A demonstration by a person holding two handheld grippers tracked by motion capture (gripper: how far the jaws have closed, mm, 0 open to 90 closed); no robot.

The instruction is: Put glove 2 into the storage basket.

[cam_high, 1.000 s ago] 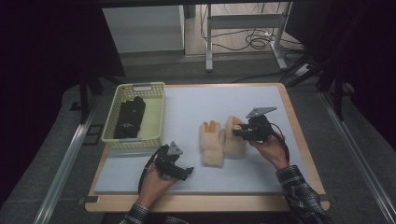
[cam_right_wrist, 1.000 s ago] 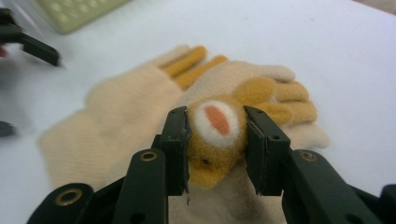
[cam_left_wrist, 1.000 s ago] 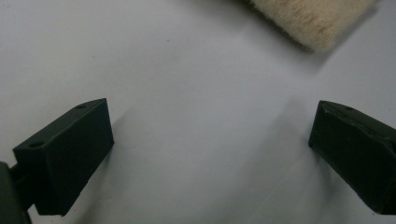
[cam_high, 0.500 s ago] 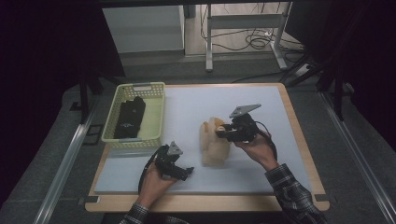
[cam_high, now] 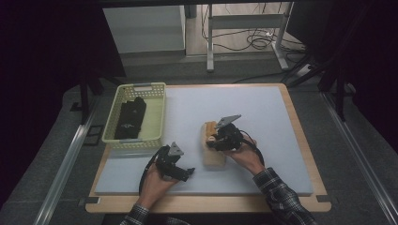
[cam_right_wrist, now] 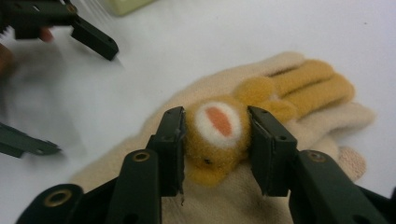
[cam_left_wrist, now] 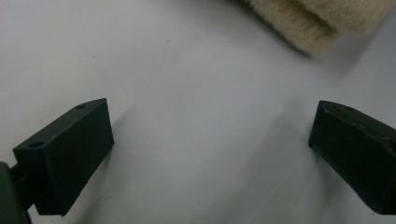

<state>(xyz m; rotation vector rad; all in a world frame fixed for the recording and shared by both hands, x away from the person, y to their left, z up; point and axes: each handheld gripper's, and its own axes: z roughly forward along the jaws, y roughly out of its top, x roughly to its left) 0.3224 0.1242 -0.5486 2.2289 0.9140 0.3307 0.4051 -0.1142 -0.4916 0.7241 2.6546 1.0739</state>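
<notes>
— What has your right claw got?

— My right gripper [cam_right_wrist: 215,140] has its jaws on either side of the orange-yellow patch with a white and orange spot [cam_right_wrist: 217,133] on the cream glove [cam_right_wrist: 299,126], at the middle of the right gripper view. The jaws have just been opening, and the patch sits between them with the pads against its sides. Whether they still pinch it, I cannot tell.

— Where is the glove in the high view?

— Just right of centre on the pale blue mat [cam_high: 263,112], the cream glove [cam_high: 212,154] lies under my right gripper [cam_high: 217,140].

— And your left claw?

— My left gripper [cam_high: 180,172] rests low, left of centre, jaws wide apart with nothing between them. In the left gripper view a cream fuzzy edge [cam_left_wrist: 308,23] lies at the upper right, apart from the jaws.

— Anything else?

— A yellow basket [cam_high: 157,117] at the upper left holds a black glove [cam_high: 130,117].
</notes>
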